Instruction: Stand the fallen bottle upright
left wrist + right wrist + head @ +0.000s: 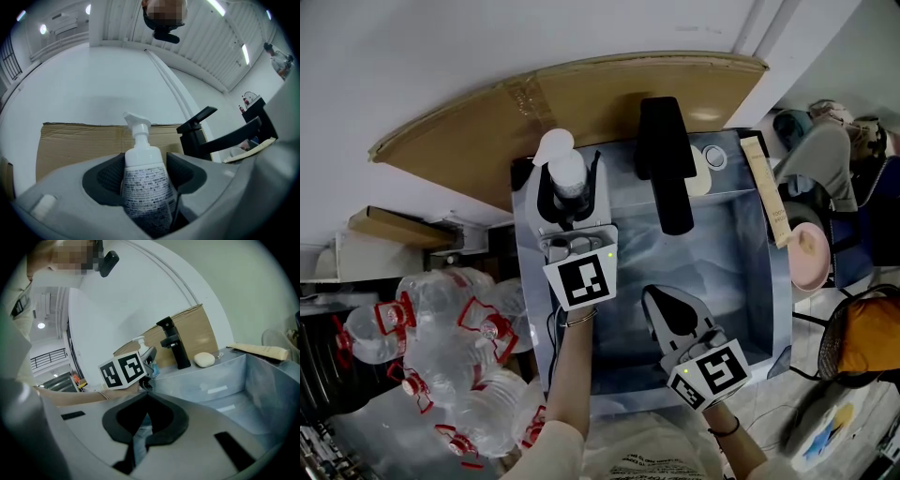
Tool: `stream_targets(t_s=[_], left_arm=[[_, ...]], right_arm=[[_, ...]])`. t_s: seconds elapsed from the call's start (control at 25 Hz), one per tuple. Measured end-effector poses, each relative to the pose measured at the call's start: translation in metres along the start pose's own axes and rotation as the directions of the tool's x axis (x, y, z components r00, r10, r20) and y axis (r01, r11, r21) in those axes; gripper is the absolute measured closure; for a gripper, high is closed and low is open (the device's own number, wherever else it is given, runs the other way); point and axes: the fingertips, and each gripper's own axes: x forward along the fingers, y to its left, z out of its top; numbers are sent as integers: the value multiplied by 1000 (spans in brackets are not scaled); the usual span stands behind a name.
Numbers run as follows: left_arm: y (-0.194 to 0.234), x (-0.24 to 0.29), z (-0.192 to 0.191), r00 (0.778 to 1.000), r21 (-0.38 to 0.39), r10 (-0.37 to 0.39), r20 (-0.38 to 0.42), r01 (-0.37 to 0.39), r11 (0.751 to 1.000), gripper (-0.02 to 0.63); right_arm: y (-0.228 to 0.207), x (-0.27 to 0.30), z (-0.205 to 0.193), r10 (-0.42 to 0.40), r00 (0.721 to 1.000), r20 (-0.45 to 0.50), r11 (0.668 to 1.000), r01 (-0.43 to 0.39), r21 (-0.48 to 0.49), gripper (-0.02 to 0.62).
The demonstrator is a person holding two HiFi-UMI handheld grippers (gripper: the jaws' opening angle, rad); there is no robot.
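White on the bottle point(143, 159), with a label finely speckled in grey and black. Matte black on the faucet point(666, 164); pale blue-grey, faintly mottled, across the sink point(750, 281). Plain brown on the cardboard point(469, 131). Looks cream on the soap point(204, 359), perhaps off-white. Red bands on the clear plastic bottles point(450, 356).
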Motion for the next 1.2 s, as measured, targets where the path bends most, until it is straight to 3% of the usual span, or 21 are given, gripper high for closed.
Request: stream_targets(t_s=[0.16, 0.24, 0.48, 1.2], left_arm=[[-2, -2, -14, 998, 9, -5, -69, 6, 1000, 318], [-3, -5, -22, 995, -21, -10, -97, 8, 1000, 292], [-1, -7, -26, 993, -52, -26, -119, 20, 998, 261], [-4, -42, 14, 976, -76, -131, -175, 119, 990, 255]], right_arm=[[0, -2, 3, 1, 1000, 6, 1000, -1, -4, 592], [1, -3, 3, 0, 1000, 6, 1000, 0, -4, 592], [3, -4, 2, 7, 1000, 6, 1000, -7, -4, 592], [16, -18, 37, 18, 997, 74, 998, -13, -59, 591]])
